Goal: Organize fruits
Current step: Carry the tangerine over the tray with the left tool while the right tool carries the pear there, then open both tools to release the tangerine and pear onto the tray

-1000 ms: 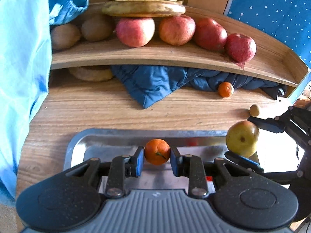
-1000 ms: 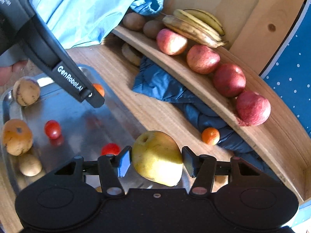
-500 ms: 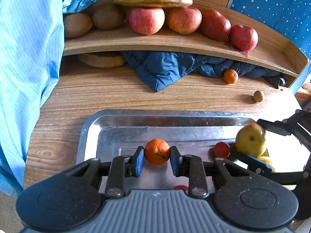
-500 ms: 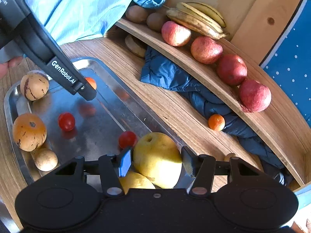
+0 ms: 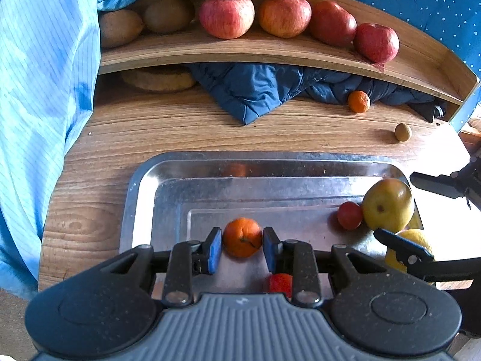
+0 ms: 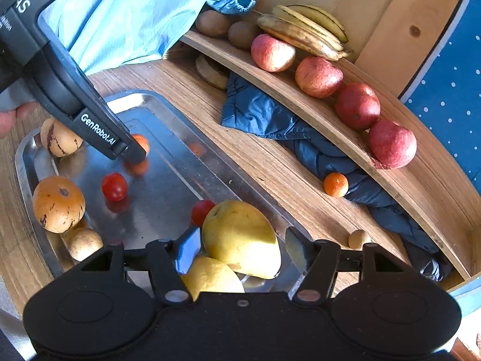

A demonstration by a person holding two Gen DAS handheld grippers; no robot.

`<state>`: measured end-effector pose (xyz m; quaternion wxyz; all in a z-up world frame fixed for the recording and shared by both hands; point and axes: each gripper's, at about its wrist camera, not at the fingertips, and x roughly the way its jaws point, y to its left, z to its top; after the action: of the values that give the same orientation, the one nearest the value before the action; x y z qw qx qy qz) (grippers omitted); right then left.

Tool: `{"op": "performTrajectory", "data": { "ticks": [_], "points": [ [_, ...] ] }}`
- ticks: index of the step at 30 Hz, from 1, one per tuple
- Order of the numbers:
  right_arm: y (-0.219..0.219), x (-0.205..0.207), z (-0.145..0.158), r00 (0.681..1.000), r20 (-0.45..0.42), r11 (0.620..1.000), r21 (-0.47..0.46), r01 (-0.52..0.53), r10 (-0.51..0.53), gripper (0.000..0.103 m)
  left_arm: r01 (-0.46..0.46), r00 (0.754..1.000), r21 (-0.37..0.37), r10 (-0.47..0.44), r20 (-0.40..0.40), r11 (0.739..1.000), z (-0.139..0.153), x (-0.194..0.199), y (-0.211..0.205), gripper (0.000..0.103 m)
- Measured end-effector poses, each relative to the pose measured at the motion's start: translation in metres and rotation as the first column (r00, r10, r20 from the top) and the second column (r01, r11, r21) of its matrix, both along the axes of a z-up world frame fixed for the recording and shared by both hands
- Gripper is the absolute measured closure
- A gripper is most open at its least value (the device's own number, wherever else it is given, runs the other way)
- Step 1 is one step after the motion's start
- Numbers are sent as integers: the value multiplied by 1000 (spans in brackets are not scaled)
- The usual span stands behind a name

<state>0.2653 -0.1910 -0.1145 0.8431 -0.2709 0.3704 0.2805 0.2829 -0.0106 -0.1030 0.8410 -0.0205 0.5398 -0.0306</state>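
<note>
Resting pear (image 6: pixel 240 234) between opening right claw (image 6: pixel 240 248)

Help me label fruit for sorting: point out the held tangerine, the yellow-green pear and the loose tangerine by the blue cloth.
held tangerine (image 5: pixel 242 237), left wrist view, front skin.
yellow-green pear (image 6: pixel 240 234), right wrist view, broad side.
loose tangerine (image 6: pixel 335 184), right wrist view, centre.
</note>
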Motion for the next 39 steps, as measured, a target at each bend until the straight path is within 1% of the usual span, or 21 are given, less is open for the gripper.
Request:
{"op": "performTrajectory", "data": {
  "ticks": [3, 4, 8, 11, 12, 13, 14, 15, 16, 17, 19, 23, 25, 30, 39],
  "points": [
    [-1, 0, 2, 1000, -6, 1000, 9, 11, -11, 33, 2, 1000, 1, -2, 1, 1000, 2, 0, -1, 72],
    [-1, -1, 2, 1000, -7, 1000, 12, 15, -15, 32, 2, 1000, 0, -2, 2, 1000, 3, 0, -2, 70],
    [-3, -1, 6, 999, -10, 999, 29, 31, -30, 23, 5, 1000, -5, -5, 2, 1000, 5, 1, -2, 64],
    [-3, -2, 10, 999, -12, 998, 45, 38, -38, 20, 4, 1000, -8, -4, 10, 1000, 8, 0, -2, 52],
    [-3, -2, 12, 999, -11, 998, 46, 40, -39, 18, 3, 1000, -11, -3, 13, 1000, 10, 0, -2, 46],
    [-2, -2, 13, 999, -8, 998, 48, 41, -40, 16, 1, 1000, -17, -1, 20, 1000, 11, -1, -2, 42],
    [-3, -3, 15, 999, -7, 998, 51, 43, -43, 11, 0, 1000, -24, 1, 28, 1000, 14, -1, -1, 41],
    [-3, -3, 17, 999, -6, 997, 61, 48, -48, 8, -1, 999, -28, 2, 32, 1000, 15, -1, 0, 37],
    [-3, -4, 19, 999, -6, 996, 69, 53, -53, 8, -1, 999, -30, 2, 35, 1000, 17, -1, 1, 32],
    [-3, -4, 21, 998, -7, 996, 74, 58, -58, 7, -3, 999, -30, 4, 41, 1000, 19, -2, 2, 29],
    [-2, -5, 24, 998, -5, 994, 79, 68, -68, 6, -1, 998, -28, 2, 57, 1000, 23, -3, 4, 21],
    [0, -8, 29, 996, -4, 993, 86, 85, -85, 3, 5, 997, -17, -3, 80, 1000, 30, -4, 6, 13],
    [-1, -10, 30, 996, -12, 992, 92, 90, -89, 2, 3, 996, -14, -1, 90, 1000, 32, -4, 7, 8],
    [-1, -12, 33, 994, -35, 990, 90, 107, -104, 1, -2, 992, -11, 3, 124, 1000, 37, -9, 15, 2],
    [0, -17, 39, 987, -61, 983, 94, 157, -152, 1, 4, 991, -16, -1, 136, 1000, 41, -21, 25, 1]
  ]
}}
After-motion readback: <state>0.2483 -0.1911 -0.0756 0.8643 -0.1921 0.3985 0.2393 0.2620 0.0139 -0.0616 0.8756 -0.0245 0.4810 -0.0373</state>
